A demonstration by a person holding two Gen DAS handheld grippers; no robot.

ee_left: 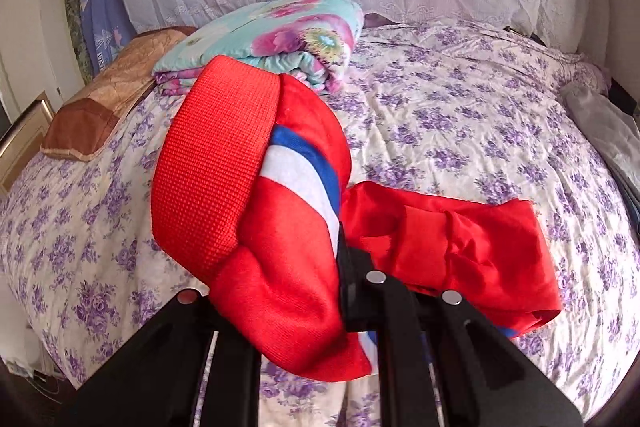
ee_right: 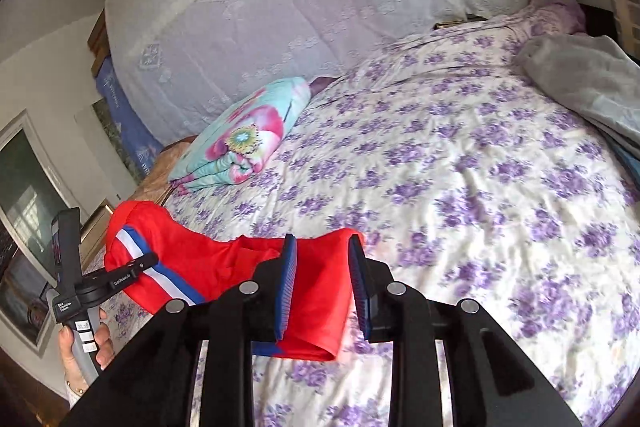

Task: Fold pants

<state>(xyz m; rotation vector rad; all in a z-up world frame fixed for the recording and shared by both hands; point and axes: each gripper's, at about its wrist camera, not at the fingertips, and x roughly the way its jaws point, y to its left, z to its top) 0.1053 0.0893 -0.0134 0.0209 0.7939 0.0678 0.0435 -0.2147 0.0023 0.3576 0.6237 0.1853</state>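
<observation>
Pants waistband clamped in left tool; right tool fingers apart.

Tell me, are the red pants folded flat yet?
Not yet. The red pants are bunched and crumpled, one end lifted off the bed in the left tongs.

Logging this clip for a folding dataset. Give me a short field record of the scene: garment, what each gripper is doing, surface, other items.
garment: red pants with a blue and white side stripe, bunched, not yet folded
left gripper: jaws shut on the pants, lifting the waistband end
right gripper: jaws open around the pants' other end
surface: bed with purple-flowered sheet
other items: folded floral quilt; grey cloth at the bed's right edge
</observation>
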